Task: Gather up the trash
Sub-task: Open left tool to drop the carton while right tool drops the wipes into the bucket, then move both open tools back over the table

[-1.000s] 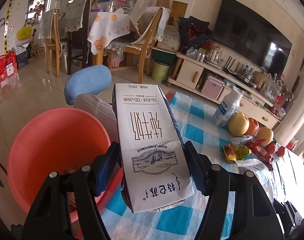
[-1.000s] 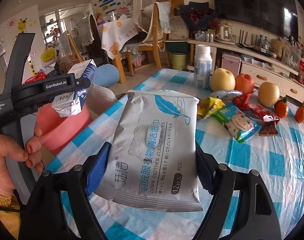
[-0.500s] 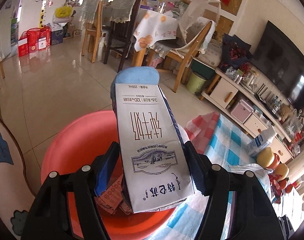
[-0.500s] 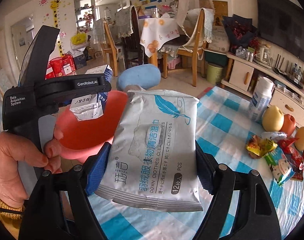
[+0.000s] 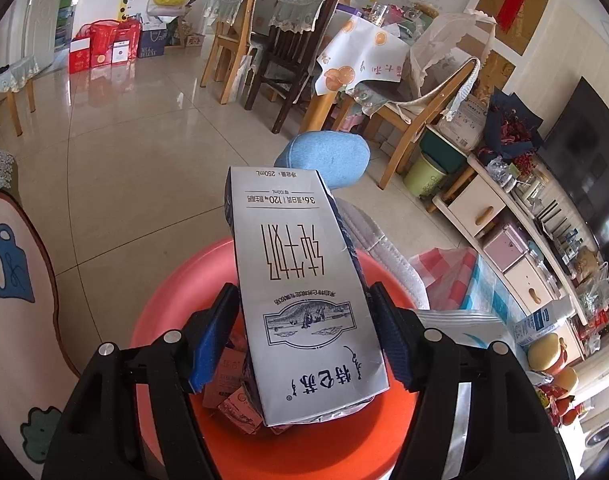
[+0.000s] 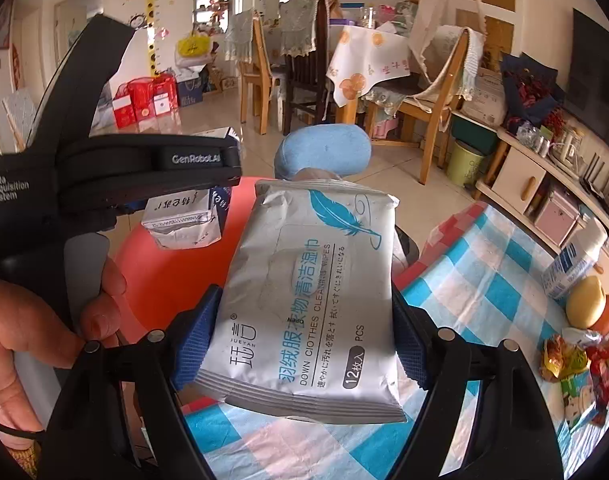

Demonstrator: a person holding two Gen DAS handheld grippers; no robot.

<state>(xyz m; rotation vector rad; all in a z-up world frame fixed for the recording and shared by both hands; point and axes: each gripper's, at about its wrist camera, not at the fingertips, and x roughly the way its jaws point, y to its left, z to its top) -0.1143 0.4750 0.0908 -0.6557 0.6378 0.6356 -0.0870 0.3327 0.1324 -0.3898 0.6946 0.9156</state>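
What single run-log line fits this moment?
left gripper: holds milk carton over red basin | right gripper: holds wipes pack

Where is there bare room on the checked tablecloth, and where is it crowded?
Free: the blue-and-white checked tablecloth between the grey wipes pack in the right gripper and the white bottle. Crowded: the far edge, with yellow and red fruit and crinkled snack wrappers.

1. Milk carton (image 5: 300, 288): matt coated paper, crumpled foil end.
2. Wipes pack (image 6: 312, 300): soft, creased plastic film.
3. Basin (image 5: 328, 448): smooth glossy red plastic.
4. Floor (image 5: 144, 152): glossy tile.
5. Bench (image 6: 484, 288): checked cloth cover.
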